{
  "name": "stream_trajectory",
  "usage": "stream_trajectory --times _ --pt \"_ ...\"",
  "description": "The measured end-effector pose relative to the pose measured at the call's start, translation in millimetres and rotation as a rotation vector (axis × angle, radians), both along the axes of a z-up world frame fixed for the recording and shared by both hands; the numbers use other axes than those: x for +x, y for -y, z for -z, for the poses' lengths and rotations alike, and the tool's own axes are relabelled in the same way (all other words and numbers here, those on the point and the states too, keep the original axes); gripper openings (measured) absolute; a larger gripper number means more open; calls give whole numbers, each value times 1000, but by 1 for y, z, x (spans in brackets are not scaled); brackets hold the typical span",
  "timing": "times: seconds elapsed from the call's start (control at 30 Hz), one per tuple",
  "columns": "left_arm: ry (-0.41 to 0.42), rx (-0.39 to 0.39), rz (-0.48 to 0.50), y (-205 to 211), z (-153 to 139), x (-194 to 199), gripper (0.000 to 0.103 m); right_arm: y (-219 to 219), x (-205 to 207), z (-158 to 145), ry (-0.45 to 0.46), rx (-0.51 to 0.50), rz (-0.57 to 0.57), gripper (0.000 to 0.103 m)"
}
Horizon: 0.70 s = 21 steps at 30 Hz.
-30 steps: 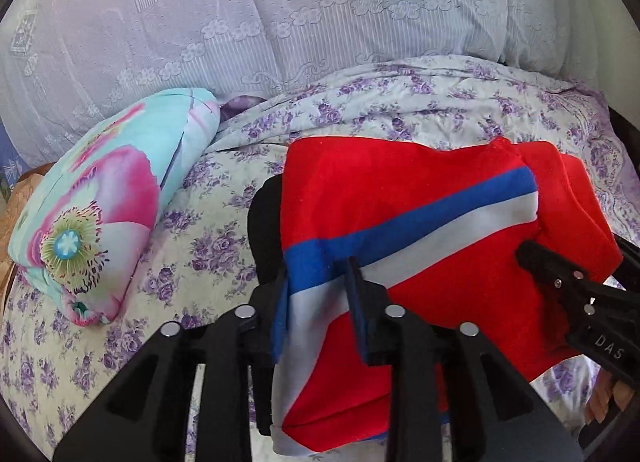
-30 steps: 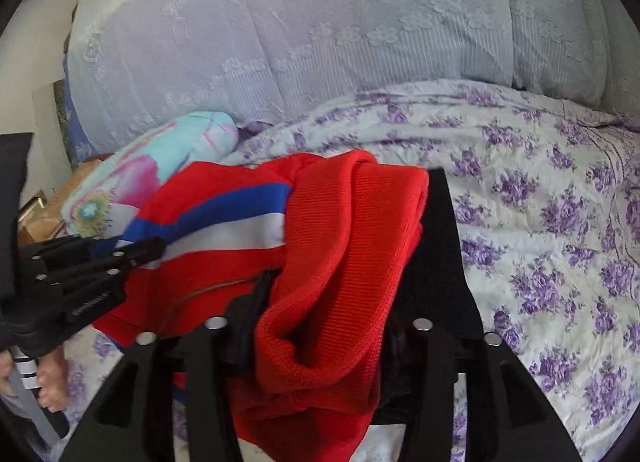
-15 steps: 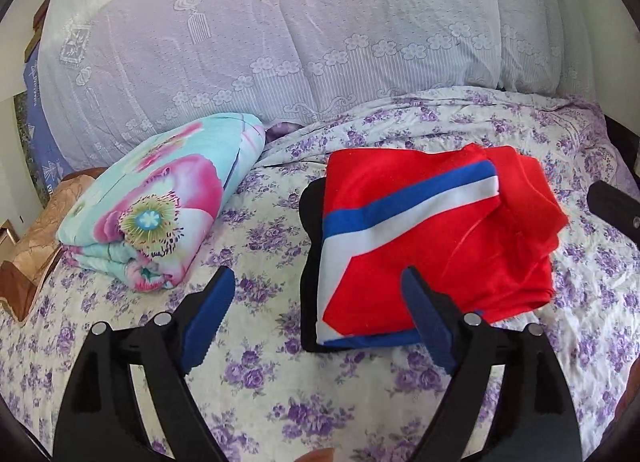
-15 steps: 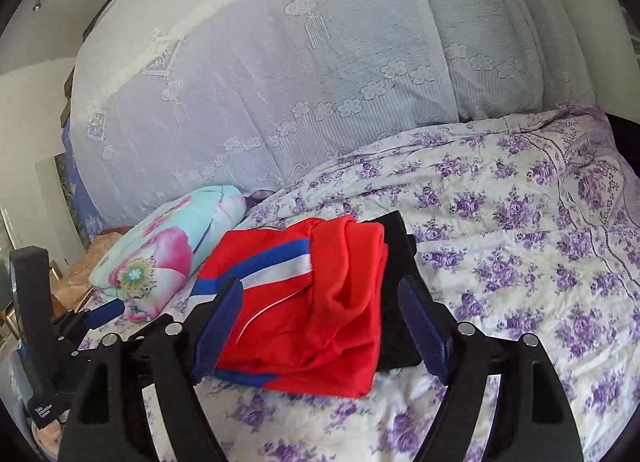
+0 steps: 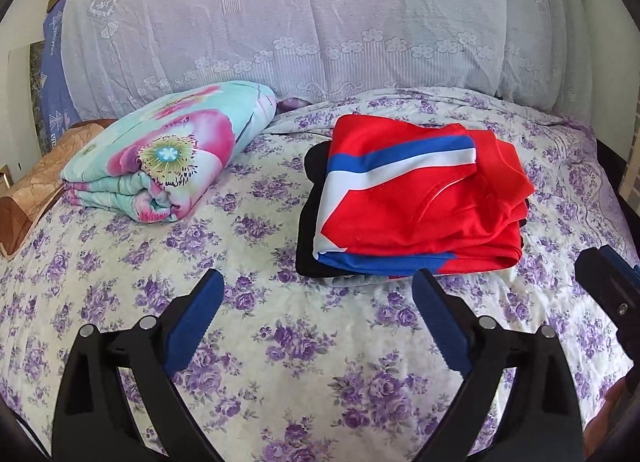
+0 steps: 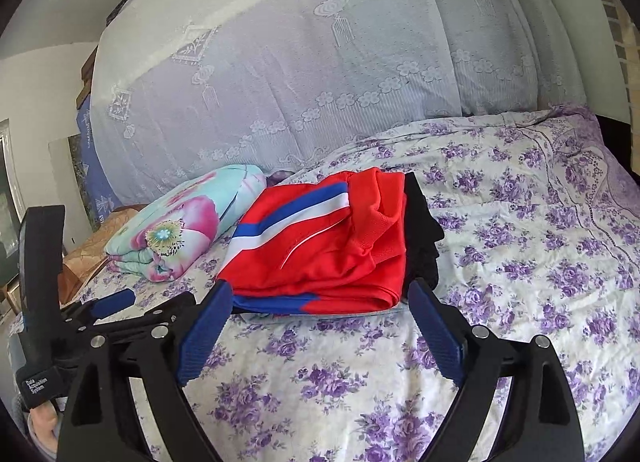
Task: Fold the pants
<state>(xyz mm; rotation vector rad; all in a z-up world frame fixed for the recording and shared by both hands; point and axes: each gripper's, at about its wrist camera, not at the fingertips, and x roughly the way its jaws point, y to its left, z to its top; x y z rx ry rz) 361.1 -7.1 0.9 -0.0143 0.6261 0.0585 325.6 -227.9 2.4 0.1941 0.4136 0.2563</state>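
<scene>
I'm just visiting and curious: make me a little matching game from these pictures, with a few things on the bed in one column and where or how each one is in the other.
Things:
1. red pants with blue and white stripes
2. black folded garment
3. turquoise quilt with pink flowers
4. left gripper

States:
A. folded up near the bed's left edge
B. open, empty, hovering over the purple-flowered bedsheet
C. folded, lying on top of the pile
D. lying under the red pants, edges sticking out

Pairs: 1-C, 2-D, 3-A, 4-B
</scene>
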Motion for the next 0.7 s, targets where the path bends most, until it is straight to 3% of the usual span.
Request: stream_trajectory --times 0.17,0.4,0.7 --pt "47 46 14 9 -2 -4 92 1 2 0 3 10 -3 90" --pt "48 62 49 16 -8 -9 92 3 1 -1 11 13 -3 93" --pt "38 37 43 12 -8 -10 92 1 -3 -2 16 11 -9 94"
